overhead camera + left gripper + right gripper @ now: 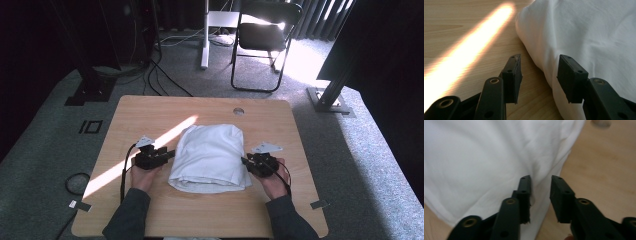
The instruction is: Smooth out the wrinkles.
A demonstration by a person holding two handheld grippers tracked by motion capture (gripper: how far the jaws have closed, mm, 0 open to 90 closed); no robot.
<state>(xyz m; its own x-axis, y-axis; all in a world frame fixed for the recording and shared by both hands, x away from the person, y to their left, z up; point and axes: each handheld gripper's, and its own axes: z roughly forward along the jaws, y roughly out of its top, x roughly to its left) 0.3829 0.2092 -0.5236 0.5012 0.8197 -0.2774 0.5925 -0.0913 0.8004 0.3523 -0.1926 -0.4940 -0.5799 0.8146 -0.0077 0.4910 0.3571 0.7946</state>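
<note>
Both claws stand released: the left gripper (169,154) sits at the left edge of the folded white cloth (212,156), the right gripper (244,161) at its right edge, neither pinching fabric. Lying mid-table (150,107), the cloth looks soft, light and limp, so it should be pinched at the layered side edges, near the 2 near corners.

Matt white cloth (210,157), smooth wooden table (150,107)
</note>
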